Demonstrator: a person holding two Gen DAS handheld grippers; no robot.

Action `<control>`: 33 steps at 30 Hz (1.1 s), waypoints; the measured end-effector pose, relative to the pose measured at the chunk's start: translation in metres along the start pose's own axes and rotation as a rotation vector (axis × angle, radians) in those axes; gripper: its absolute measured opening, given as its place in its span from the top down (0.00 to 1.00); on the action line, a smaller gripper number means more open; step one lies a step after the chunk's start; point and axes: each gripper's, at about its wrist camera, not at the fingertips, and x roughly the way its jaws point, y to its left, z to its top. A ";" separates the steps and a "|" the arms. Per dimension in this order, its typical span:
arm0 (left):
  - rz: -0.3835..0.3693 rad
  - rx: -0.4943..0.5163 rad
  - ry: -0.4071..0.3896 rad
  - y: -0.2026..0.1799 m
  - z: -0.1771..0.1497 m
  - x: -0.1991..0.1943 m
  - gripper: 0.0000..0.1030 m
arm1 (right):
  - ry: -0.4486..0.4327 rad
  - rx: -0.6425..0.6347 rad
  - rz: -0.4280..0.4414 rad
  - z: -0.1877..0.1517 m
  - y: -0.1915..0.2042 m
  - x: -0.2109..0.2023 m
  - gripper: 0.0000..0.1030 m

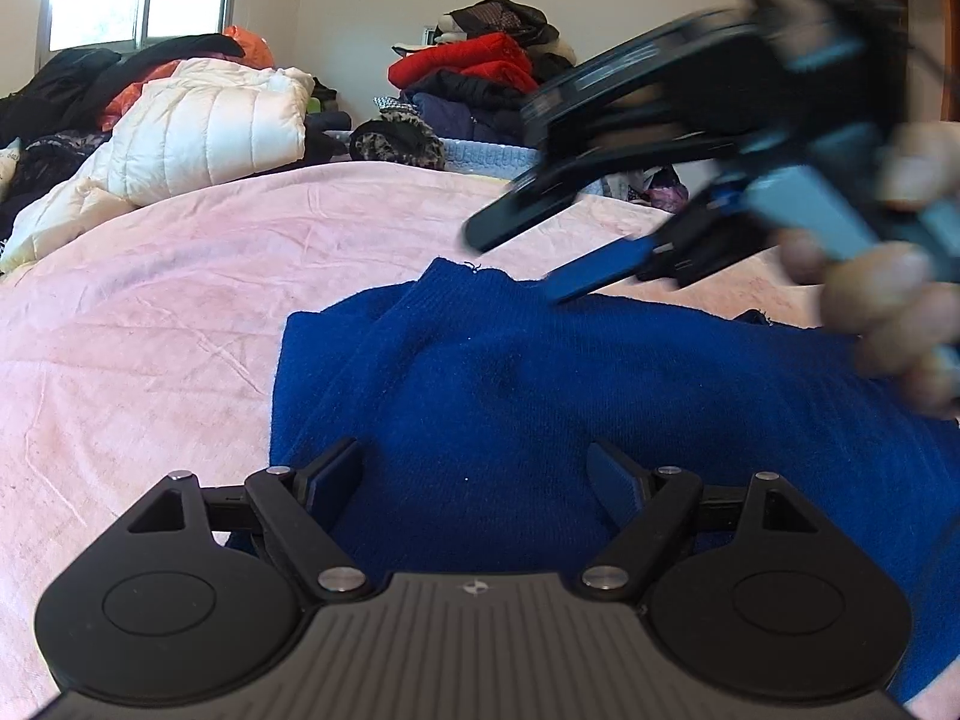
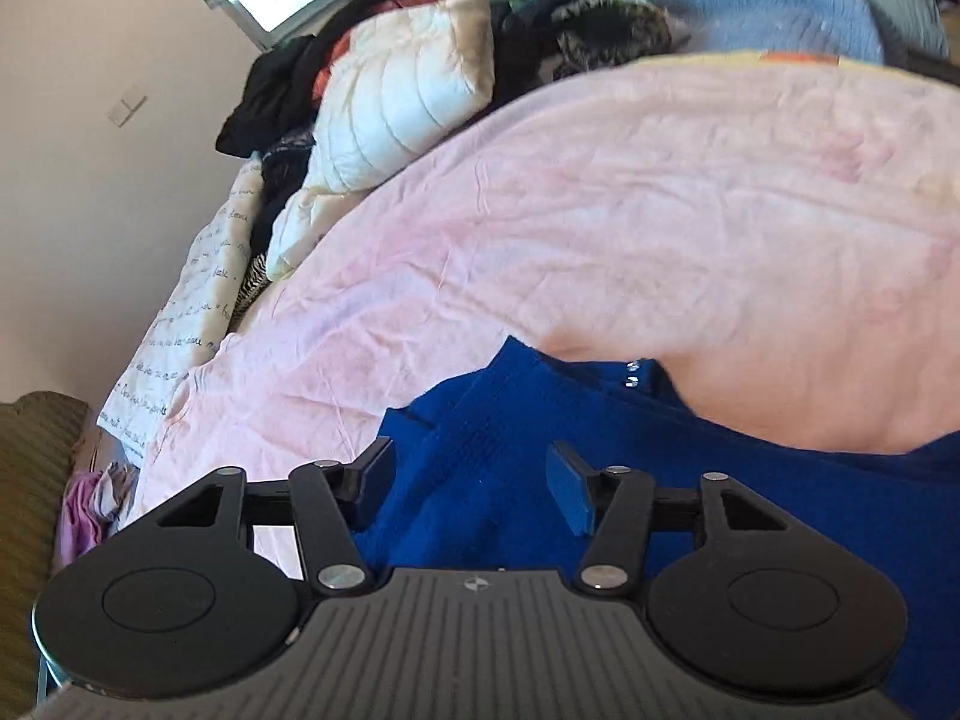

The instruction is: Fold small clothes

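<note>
A blue knitted garment (image 1: 540, 372) lies partly folded on the pink bed sheet (image 1: 150, 300). My left gripper (image 1: 477, 468) is open just above its near part, holding nothing. My right gripper (image 1: 516, 264) shows blurred at the upper right of the left wrist view, open, its tips over the garment's far edge. In the right wrist view the right gripper (image 2: 474, 480) is open above the blue garment (image 2: 480, 450), tilted, with the pink sheet (image 2: 600, 210) beyond.
A white puffer jacket (image 1: 204, 126) and dark clothes are piled at the far left of the bed. A stack of red and dark clothes (image 1: 480, 72) sits in a pale basket (image 1: 492, 153) behind the bed. A window (image 1: 138, 12) is at the far left.
</note>
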 end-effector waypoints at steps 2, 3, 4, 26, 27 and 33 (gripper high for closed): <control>-0.010 -0.011 -0.002 0.002 0.000 -0.001 0.20 | 0.008 0.010 -0.036 0.002 0.002 0.020 0.48; -0.015 -0.018 -0.004 0.003 0.000 -0.001 0.20 | 0.022 0.010 -0.039 0.002 0.003 0.028 0.48; -0.016 -0.025 -0.002 0.005 -0.001 -0.002 0.20 | 0.040 0.004 -0.050 0.001 0.004 0.037 0.48; -0.061 -0.062 -0.039 0.011 0.002 -0.027 0.19 | -0.260 -0.075 -0.268 -0.080 -0.074 -0.177 0.33; -0.088 -0.087 -0.046 0.011 0.005 -0.031 0.19 | -0.250 -0.067 -0.300 -0.085 -0.085 -0.185 0.34; -0.187 -0.075 0.038 -0.016 0.017 -0.015 0.19 | -0.118 -0.059 -0.427 -0.120 -0.130 -0.172 0.33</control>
